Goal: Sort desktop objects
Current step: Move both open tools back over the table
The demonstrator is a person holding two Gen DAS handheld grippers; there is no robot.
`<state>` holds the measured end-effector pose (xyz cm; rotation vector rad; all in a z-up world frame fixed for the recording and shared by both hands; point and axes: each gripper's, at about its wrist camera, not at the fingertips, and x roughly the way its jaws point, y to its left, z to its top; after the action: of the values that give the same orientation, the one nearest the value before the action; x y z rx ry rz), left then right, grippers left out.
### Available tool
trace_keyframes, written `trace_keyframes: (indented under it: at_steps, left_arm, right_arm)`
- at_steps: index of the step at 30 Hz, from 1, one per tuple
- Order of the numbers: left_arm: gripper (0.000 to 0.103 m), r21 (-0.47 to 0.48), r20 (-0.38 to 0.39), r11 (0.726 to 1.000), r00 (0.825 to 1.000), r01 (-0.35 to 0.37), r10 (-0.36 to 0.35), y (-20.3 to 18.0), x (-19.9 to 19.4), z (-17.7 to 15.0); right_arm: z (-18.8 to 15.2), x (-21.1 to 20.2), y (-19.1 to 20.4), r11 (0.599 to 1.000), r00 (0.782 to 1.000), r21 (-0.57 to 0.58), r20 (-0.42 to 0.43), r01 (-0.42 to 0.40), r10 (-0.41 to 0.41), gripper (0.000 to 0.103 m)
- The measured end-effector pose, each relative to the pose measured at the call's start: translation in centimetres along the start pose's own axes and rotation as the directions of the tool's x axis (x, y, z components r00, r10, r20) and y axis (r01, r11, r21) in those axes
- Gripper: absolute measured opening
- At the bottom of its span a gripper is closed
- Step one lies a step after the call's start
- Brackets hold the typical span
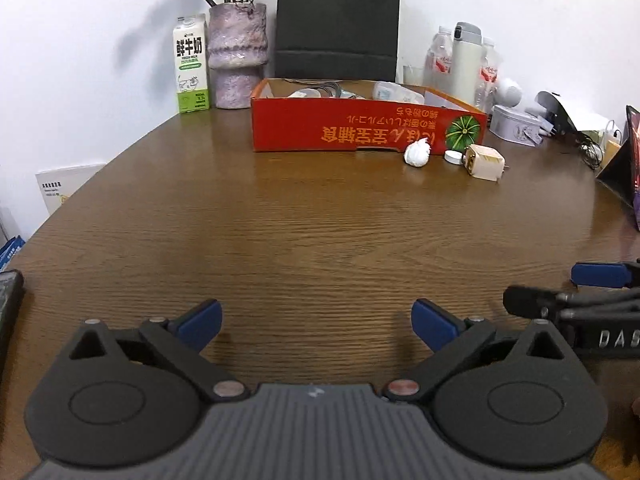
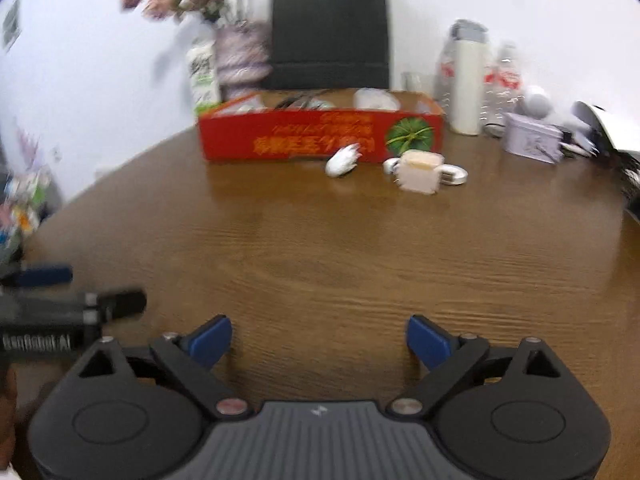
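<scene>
A red cardboard box (image 1: pixel 360 130) (image 2: pixel 320 136) stands at the back of the brown table and holds several small items. In front of its right end lie a crumpled white tissue (image 1: pixel 417 153) (image 2: pixel 342 163), a small white round cap (image 1: pixel 453 157) and a cream charger plug (image 1: pixel 484 161) (image 2: pixel 420 172). A coiled white cable (image 2: pixel 452 174) lies beside the plug. My left gripper (image 1: pixel 316 326) is open and empty, low over the near table. My right gripper (image 2: pixel 319 340) is open and empty, level beside it. The right wrist view is blurred.
A milk carton (image 1: pixel 191 65), a vase of flowers (image 1: pixel 237 56) and a black paper bag (image 1: pixel 338 24) stand behind the box. A flask (image 1: pixel 466 64), bottles and a small tin (image 1: pixel 516 124) crowd the back right. A dark tablet (image 1: pixel 626 160) stands at the right edge.
</scene>
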<state>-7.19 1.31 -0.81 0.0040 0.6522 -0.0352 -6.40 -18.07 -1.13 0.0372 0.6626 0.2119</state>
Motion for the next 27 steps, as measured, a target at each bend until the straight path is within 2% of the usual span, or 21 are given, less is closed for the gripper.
trace_keyframes:
  at_steps: [4, 8, 20, 24, 27]
  left_arm:
    - [0.103, -0.017, -0.024, 1.0, 1.0, -0.012, 0.011, 0.2, 0.4, 0.1]
    - [0.103, -0.037, -0.03, 0.999, 1.0, -0.007, 0.006, 0.5, 0.6, 0.1]
    - [0.103, 0.005, -0.05, 1.0, 0.999, -0.014, 0.014, -0.1, 1.0, 0.2]
    - [0.103, -0.031, -0.02, 1.0, 1.0, 0.0, 0.0, 0.1, 0.9, 0.8]
    - [0.103, -0.018, 0.029, 1.0, 0.999, 0.015, -0.015, -0.1, 1.3, 2.7]
  right_arm:
    - [-0.3, 0.0, -0.2, 1.0, 1.0, 0.011, 0.009, -0.002, 0.002, 0.095]
    - [-0.6, 0.1, 0.6, 0.999, 1.0, -0.04, 0.012, 0.012, -0.012, 0.095]
    - [-0.2, 0.3, 0.1, 1.0, 1.0, -0.01, -0.004, -0.011, 0.011, 0.096]
    - [0.6, 0.5, -1.1, 0.998, 0.999, 0.05, -0.027, -0.042, 0.043, 0.097]
    - [2.5, 1.6, -1.7, 0.999, 0.997, 0.046, -0.077, -0.001, 0.004, 0.096]
